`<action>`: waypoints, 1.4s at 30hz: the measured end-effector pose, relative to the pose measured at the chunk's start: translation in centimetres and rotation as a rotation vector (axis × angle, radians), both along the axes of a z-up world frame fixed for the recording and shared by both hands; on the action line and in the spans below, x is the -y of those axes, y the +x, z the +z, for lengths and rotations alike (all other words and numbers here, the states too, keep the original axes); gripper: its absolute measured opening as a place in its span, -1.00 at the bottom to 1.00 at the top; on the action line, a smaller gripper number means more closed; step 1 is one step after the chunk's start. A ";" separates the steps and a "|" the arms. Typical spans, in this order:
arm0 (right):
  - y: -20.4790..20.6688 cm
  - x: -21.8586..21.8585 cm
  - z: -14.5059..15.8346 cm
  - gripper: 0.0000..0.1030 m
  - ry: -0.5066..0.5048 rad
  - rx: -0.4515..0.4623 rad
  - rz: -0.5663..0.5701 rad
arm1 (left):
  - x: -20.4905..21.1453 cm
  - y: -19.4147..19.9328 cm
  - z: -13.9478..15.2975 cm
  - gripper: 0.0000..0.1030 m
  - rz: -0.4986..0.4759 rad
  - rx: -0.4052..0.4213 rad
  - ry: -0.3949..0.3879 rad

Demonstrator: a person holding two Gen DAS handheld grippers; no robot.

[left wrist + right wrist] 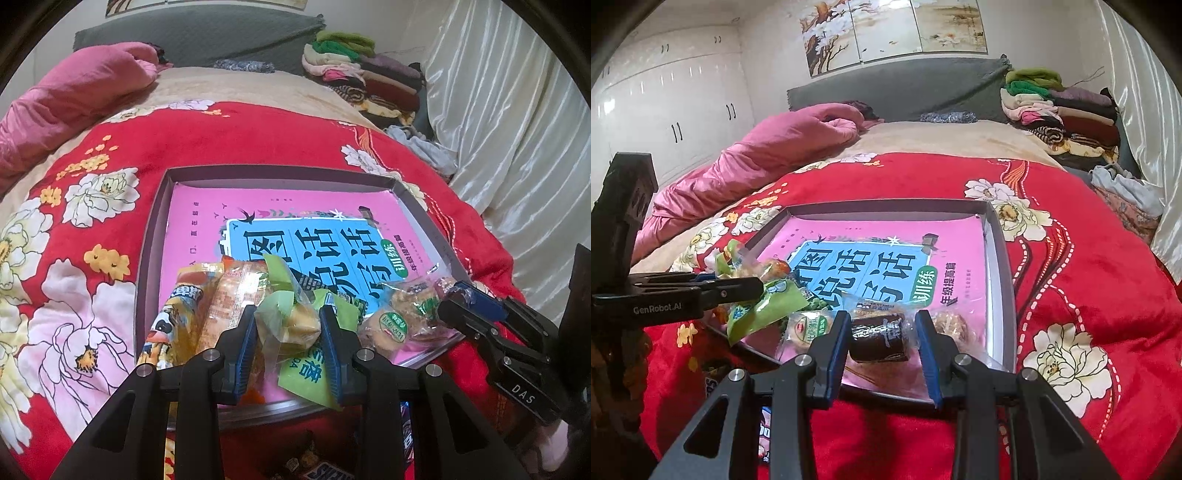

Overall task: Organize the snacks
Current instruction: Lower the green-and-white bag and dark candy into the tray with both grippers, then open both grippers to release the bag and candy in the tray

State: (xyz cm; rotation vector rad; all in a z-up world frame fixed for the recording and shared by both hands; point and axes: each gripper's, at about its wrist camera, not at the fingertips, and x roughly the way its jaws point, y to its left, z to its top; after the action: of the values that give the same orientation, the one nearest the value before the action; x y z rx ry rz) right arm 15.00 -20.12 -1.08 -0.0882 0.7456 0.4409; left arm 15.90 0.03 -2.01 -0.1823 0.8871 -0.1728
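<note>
Left wrist: left tool (289, 325) level, seemingly pinching pastry (295, 325).

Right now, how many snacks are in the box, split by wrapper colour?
Green packets: 2
Orange packets: 2
Clear-wrapped pastries: 2
Brown cake roll: 1
Total: 7, a rough count, since the pile overlaps.
</note>
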 end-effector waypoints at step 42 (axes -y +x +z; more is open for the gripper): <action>-0.1 0.9 0.6 -0.15 0.010 0.007 -0.051 | -0.5 -0.4 0.4 -0.10 0.021 0.002 0.009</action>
State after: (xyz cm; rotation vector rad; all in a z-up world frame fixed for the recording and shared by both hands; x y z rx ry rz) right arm 14.90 -20.98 -0.52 -0.0609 0.7374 0.3960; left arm 15.53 0.54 -1.66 -0.1828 0.8834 -0.1492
